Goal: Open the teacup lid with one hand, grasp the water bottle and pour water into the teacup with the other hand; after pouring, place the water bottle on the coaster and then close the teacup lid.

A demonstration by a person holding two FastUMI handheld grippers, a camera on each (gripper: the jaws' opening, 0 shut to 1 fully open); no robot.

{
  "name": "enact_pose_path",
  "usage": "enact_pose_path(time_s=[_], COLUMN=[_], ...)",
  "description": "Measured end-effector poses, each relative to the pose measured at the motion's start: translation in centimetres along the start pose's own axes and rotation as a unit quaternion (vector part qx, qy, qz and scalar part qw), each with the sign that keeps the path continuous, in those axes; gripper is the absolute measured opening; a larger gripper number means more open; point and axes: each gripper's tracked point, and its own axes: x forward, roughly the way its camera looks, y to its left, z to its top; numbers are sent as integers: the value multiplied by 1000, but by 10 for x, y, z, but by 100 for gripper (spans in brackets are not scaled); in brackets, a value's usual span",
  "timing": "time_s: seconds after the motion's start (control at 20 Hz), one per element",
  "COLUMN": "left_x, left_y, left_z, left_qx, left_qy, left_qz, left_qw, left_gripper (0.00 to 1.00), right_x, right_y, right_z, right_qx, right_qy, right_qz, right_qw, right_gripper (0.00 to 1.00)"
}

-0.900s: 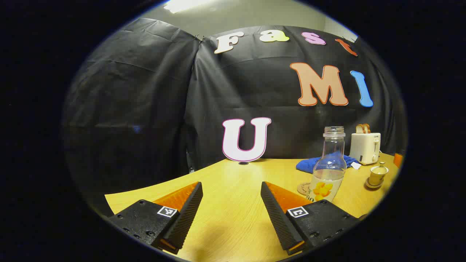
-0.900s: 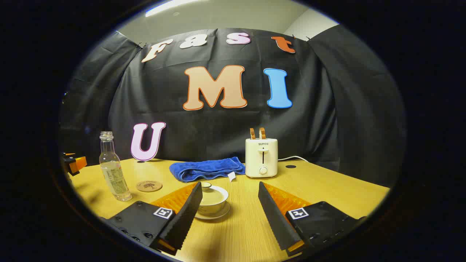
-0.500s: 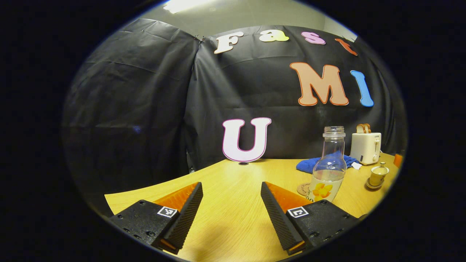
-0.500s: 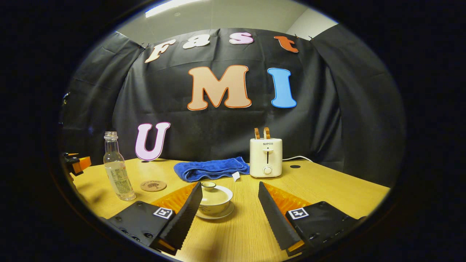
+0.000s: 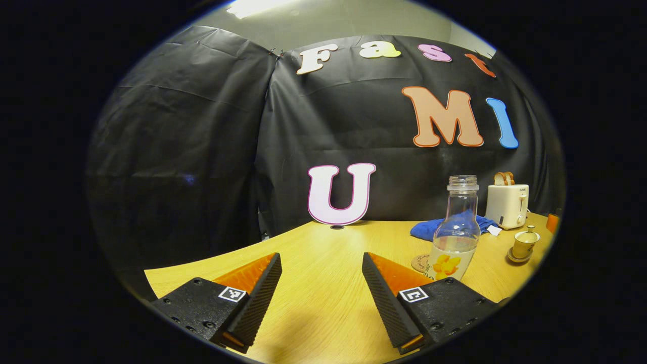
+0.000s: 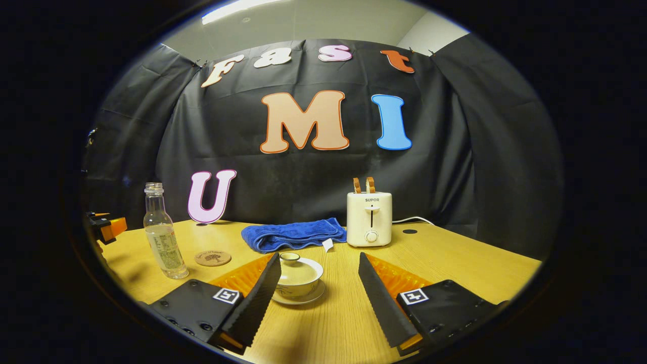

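left gripper point(image 5: 321, 273) gapes wide over table point(image 5: 323, 242); water bottle point(image 5: 455, 230) upright beside it.

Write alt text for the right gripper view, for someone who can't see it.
The open right hand-held gripper points at a lidded teacup on its saucer, on a wooden table. To the left stand a clear water bottle and a round coaster; behind lie a blue towel and a white toaster.

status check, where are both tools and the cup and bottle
Left tool open, empty. Right tool open, short of the teacup, lid on. Water bottle upright beside the coaster. Nothing in the way.
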Motion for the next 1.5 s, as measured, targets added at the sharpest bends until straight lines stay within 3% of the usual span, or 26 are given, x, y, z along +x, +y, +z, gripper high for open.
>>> enact_pose_path(time_s=[0.05,0.45,0.85,0.9,1.45,1.5], left_x=[0,1,2,2,2,2], left_y=[0,0,-3,-3,-6,-6], left_z=[0,0,0,-1,-2,-2], left_qx=[0,1,0,0,-1,-1], left_qy=[0,-2,-3,-3,-3,-3], left_qz=[0,-6,-13,-14,-17,-18], left_qw=[1000,1000,1000,1000,1000,1000], left_gripper=[94,93,94,94,93,93], right_x=[0,1,14,17,57,60], right_y=[0,2,23,26,53,54], right_z=[1,0,-3,-3,-18,-21], right_qx=[0,0,2,2,2,2], right_qy=[0,1,5,5,44,53], right_qz=[0,3,48,53,94,97], right_qw=[1000,1000,999,999,995,994], right_gripper=[98,98,94,100,94,100])
